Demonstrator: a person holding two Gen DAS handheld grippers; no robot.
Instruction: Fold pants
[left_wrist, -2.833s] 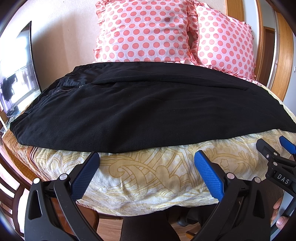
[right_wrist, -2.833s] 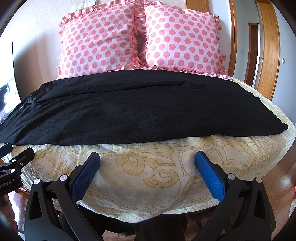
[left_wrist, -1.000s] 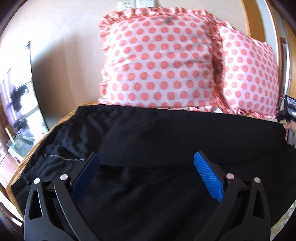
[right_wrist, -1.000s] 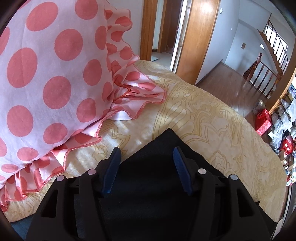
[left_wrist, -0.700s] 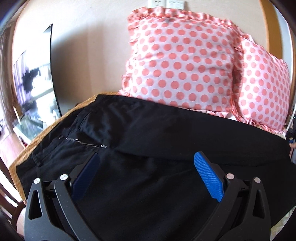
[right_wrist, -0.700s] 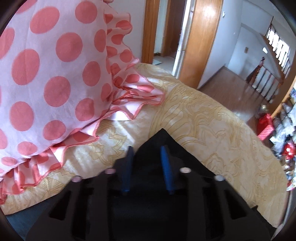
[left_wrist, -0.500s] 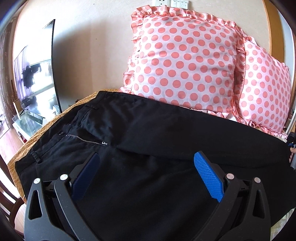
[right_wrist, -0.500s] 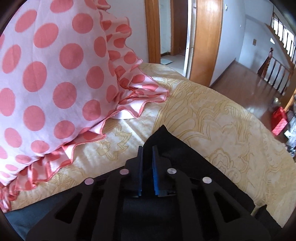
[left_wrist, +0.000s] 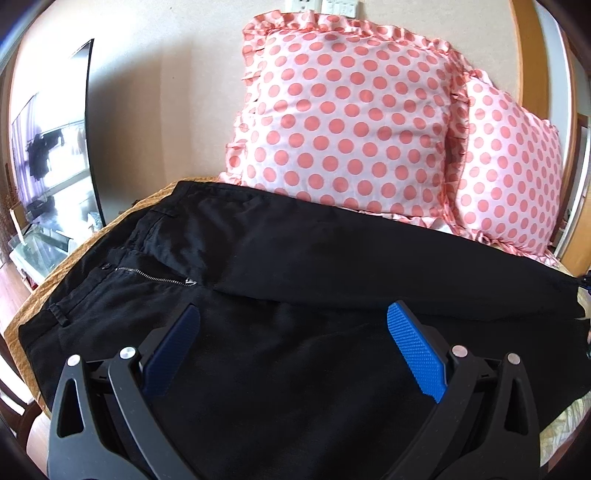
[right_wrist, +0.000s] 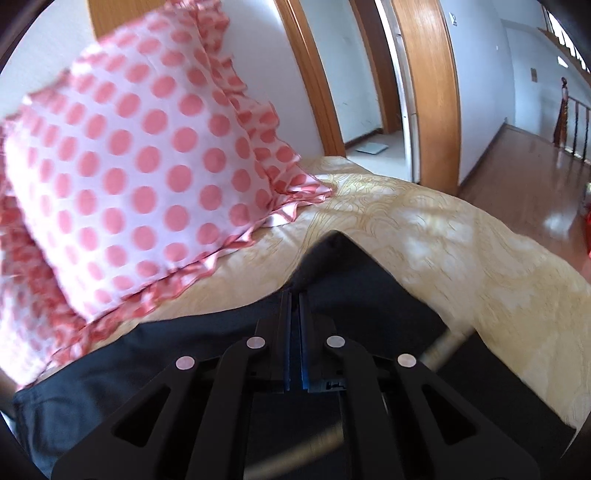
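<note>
The black pants (left_wrist: 303, 295) lay lengthwise across the bed, waistband and open zipper (left_wrist: 153, 275) toward the person's left, legs running off to the right, one leg lapped over the other. The right gripper (right_wrist: 294, 299) had its blue pads pressed together on the hem end of the pants, where the dark cloth rose to a peak off the bedspread (right_wrist: 461, 243). The left gripper (left_wrist: 293, 328) hovered over the seat and thigh area with its fingers spread wide, holding nothing.

The step in hand looked like the start of a lengthwise fold: the hem was secured, the waist end was not. The next move probably called for carrying the pinched hem over toward the waistband, while the left gripper either pinned the cloth or took a second hold so the legs stayed aligned.

The bedspread was cream with a gold scroll pattern. Two pink polka-dot pillows (left_wrist: 351, 122) leaned against the wall, a dark screen (left_wrist: 51, 162) stood on the left, and a wooden doorway (right_wrist: 424, 92) opened to a hall on the right.
</note>
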